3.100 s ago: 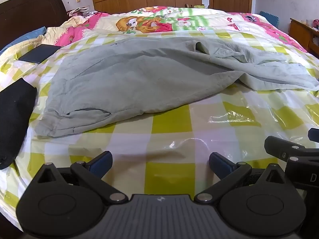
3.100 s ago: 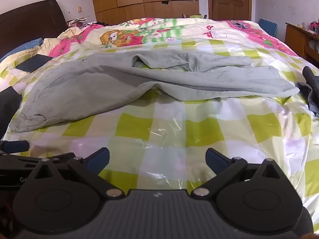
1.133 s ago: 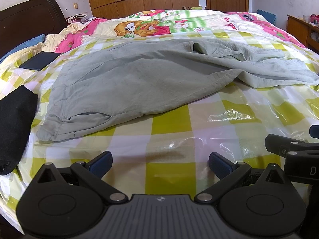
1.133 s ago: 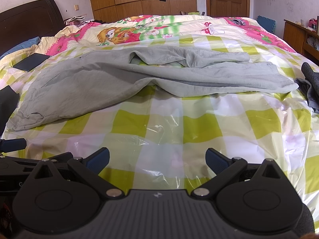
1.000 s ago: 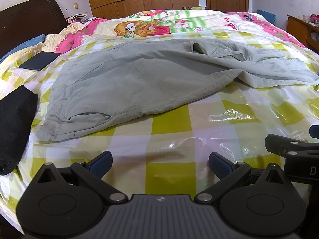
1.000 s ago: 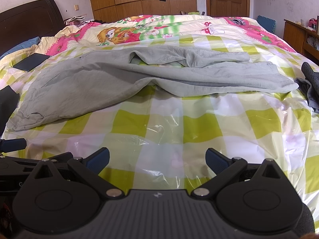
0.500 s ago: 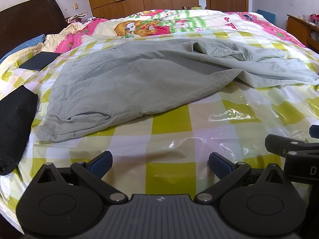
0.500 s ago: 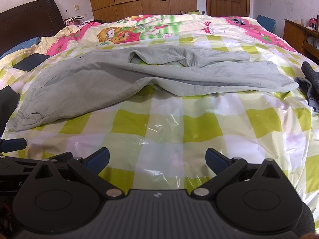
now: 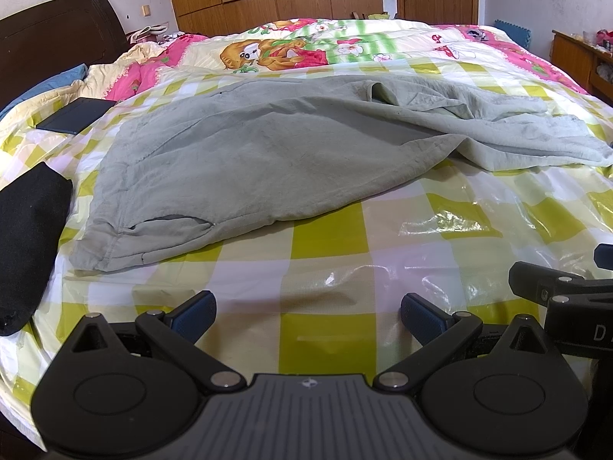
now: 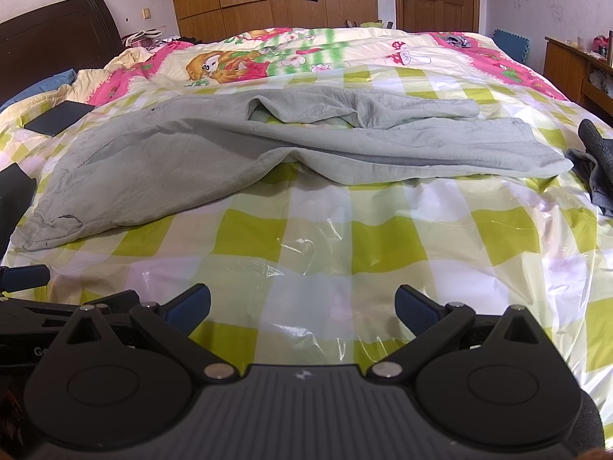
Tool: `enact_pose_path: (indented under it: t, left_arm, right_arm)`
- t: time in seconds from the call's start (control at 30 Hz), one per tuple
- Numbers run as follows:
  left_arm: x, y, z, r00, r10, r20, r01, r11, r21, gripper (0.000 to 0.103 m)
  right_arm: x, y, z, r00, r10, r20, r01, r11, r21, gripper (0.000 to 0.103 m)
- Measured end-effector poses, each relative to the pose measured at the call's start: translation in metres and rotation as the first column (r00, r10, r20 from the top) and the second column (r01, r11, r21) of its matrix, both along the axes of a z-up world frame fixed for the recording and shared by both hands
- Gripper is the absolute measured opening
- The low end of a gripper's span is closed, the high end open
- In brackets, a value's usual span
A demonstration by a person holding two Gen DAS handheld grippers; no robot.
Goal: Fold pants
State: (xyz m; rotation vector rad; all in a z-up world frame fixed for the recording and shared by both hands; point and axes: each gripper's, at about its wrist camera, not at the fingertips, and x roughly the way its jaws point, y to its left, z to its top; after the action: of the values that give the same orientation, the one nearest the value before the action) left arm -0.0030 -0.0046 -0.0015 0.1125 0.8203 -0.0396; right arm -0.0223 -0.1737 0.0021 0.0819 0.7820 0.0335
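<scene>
Nothing has shifted in the last second; both grippers hover where they were over the checked plastic sheet (image 9: 325,230). The left gripper (image 9: 306,316) gapes wide, holding nothing. Ahead of it, reaching off to its left, lie the grey pants (image 9: 245,161), rumpled and unfolded. The right gripper (image 10: 302,306) beside it is equally spread and empty, the pants (image 10: 214,145) well ahead.

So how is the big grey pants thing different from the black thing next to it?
The grey pants are pale and spread wide across the middle of the bed, rumpled, with one leg bunched over the other. The black cloth is dark, shows less of itself and lies bundled at the bed's left edge. Both lie on the shiny checked cover, and neither tool touches them.
</scene>
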Motion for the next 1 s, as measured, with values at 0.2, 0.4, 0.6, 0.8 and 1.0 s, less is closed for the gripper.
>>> enact_pose_path:
  t: [0.2, 0.4, 0.6, 0.8, 1.0]
  left_arm:
    - [0.004, 0.000, 0.004, 1.000, -0.003, 0.004, 0.003, 0.999, -0.038, 0.103]
    - [0.018, -0.028, 0.016, 0.991, -0.101, 0.089, 0.098, 0.994, 0.040, 0.103]
    - [0.048, -0.071, 0.024, 0.969, -0.212, 0.129, 0.207, 0.977, 0.046, 0.103]
    - [0.073, -0.120, 0.014, 0.936, -0.326, 0.133, 0.314, 0.944, 0.102, 0.103]
    - [0.082, -0.144, 0.005, 0.916, -0.377, 0.138, 0.362, 0.924, 0.121, 0.103]
  right_arm:
    - [0.002, -0.004, 0.006, 1.000, -0.010, 0.011, 0.010, 1.000, 0.007, 0.102]
    - [0.018, -0.029, 0.020, 0.997, -0.059, 0.044, 0.059, 0.998, 0.014, 0.102]
    - [0.049, -0.105, 0.025, 0.969, -0.241, 0.046, 0.236, 0.967, 0.092, 0.101]
    - [0.087, -0.194, 0.003, 0.917, -0.395, -0.059, 0.394, 0.868, 0.302, 0.076]
    - [0.118, -0.243, -0.015, 0.880, -0.466, -0.095, 0.461, 0.784, 0.416, 0.044]
